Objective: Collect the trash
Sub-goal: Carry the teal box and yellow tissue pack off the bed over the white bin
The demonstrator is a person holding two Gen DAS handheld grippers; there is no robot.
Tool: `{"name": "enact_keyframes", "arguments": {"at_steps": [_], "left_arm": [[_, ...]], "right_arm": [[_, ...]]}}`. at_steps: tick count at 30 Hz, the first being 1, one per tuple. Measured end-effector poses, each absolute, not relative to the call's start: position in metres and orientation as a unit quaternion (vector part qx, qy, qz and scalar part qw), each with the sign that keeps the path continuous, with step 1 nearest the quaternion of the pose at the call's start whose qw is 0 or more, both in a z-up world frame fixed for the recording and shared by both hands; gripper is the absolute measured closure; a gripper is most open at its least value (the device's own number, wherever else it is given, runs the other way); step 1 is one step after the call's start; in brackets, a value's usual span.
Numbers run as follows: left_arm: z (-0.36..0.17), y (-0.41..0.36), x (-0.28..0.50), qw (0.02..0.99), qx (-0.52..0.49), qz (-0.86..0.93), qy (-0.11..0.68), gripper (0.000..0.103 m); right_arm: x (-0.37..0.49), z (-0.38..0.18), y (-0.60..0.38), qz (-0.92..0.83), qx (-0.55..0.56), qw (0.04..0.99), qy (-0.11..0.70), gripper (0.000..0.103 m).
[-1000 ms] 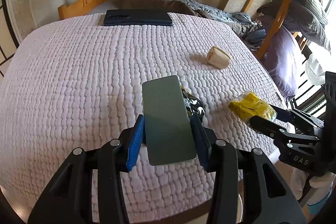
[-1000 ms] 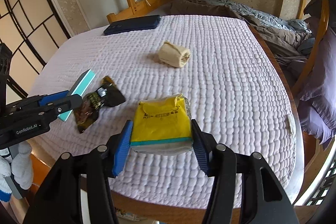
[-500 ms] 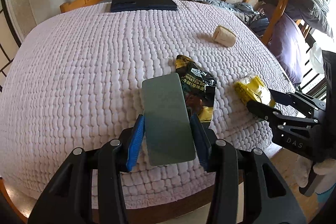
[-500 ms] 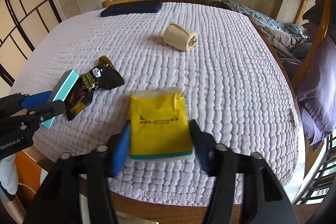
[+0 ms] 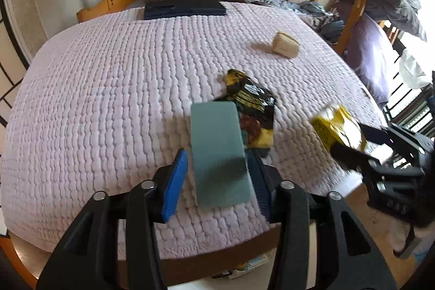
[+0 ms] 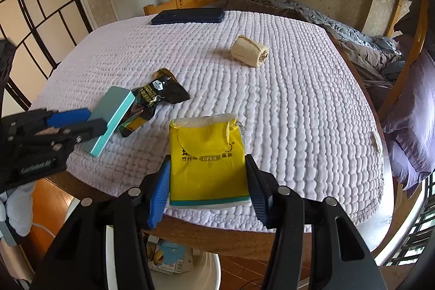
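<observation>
My left gripper (image 5: pixel 217 181) has opened; a gap shows between its left pad and the flat teal box (image 5: pixel 218 154), which lies tilted at the near edge of the round table, also seen in the right wrist view (image 6: pixel 112 118). My right gripper (image 6: pixel 208 188) is shut on a yellow tissue pack (image 6: pixel 208 159) and holds it over the table's near edge; it shows at the right of the left wrist view (image 5: pixel 335 128). A black snack wrapper (image 5: pixel 252 102) lies beside the teal box. A beige paper roll (image 6: pixel 250 50) lies farther back.
The table wears a white quilted cover (image 5: pixel 108 89). A dark blue flat case (image 5: pixel 185 8) lies at its far edge. A white bin (image 6: pixel 190 271) with trash inside stands on the floor below the near edge. Bunk beds with bedding (image 6: pixel 361 42) stand right and behind.
Both grippers have pulled back toward the table's near edge. The left gripper's jaws have opened off the teal box. The right gripper keeps the yellow pack, now over the bin.
</observation>
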State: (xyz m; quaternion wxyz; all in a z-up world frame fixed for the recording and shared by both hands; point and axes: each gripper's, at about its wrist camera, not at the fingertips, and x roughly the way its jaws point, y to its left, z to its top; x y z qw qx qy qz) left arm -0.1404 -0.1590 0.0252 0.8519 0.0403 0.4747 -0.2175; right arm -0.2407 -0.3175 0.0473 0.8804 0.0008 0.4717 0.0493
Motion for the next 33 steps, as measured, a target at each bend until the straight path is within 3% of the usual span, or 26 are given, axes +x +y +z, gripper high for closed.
{"name": "enact_keyframes", "arguments": {"at_steps": [5,8,33], "left_arm": [[0.016,-0.167,-0.130,0.848,0.053,-0.217,0.482,0.052],[0.015,-0.166,-0.130,0.848,0.057,-0.214,0.481,0.057],[0.031,-0.139,-0.192,0.841,0.050,-0.239,0.483,0.058]], "right_arm": [[-0.243,0.044,-0.313,0.049,0.002,0.879,0.475,0.052],[-0.246,0.045,-0.312,0.049,0.001,0.878,0.476,0.052],[-0.300,0.064,-0.287,0.079,0.005,0.879,0.471,0.052]]}}
